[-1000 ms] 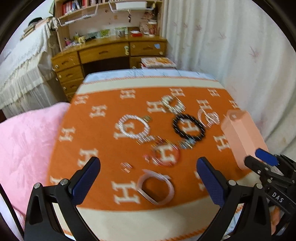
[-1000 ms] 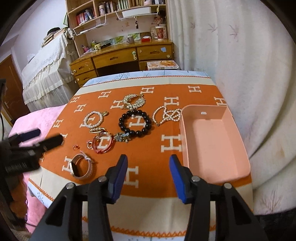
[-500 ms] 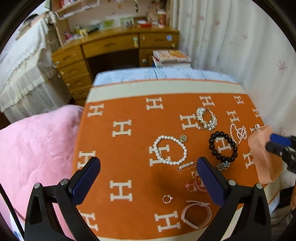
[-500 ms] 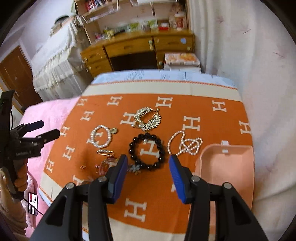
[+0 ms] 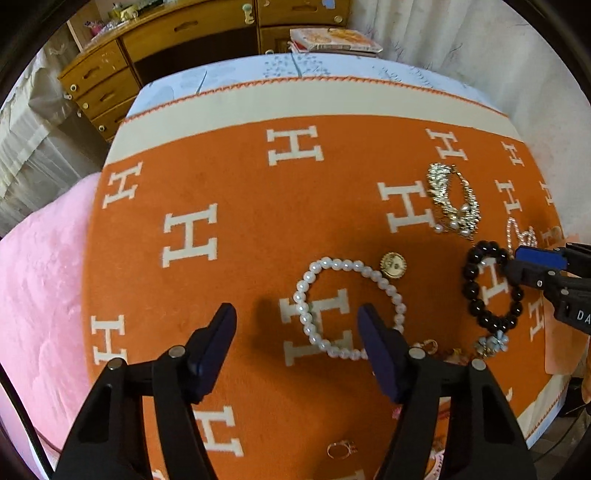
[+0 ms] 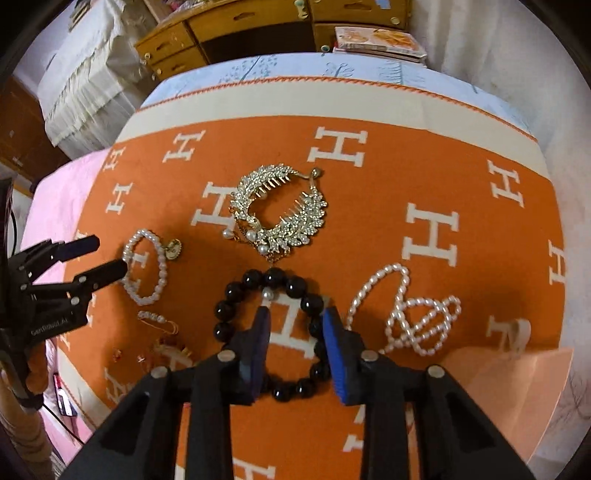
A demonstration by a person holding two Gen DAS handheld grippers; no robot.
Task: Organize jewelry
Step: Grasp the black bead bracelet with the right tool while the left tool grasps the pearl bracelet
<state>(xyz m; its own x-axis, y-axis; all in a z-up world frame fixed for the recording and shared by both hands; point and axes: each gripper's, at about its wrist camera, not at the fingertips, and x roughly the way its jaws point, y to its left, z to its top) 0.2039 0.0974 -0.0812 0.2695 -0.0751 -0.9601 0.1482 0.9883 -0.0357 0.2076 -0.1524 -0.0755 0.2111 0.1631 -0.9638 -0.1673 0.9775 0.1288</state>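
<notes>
Jewelry lies on an orange blanket [image 5: 258,192] with white H marks. My left gripper [image 5: 297,328] is open just above a white pearl bracelet [image 5: 343,291] with a gold charm; its right finger covers part of the loop. My right gripper [image 6: 295,325] is open low over a black bead bracelet [image 6: 295,284], with its right side between the fingers. A gold leaf hair comb [image 6: 277,210] lies beyond it, and a knotted pearl necklace [image 6: 413,314] to the right. The peach box [image 6: 509,387] sits at the lower right.
A small pearl hairpin [image 6: 157,319] and red-gold pieces [image 6: 170,350] lie at the front left. A ring [image 5: 341,450] lies near the front edge. A pink blanket [image 5: 37,295] is on the left; a wooden desk [image 6: 258,22] and a curtain [image 5: 480,48] stand behind.
Both grippers have dropped lower and moved forward over the blanket. The left now hovers at the pearl bracelet, the right at the black bead bracelet. Both stay open.
</notes>
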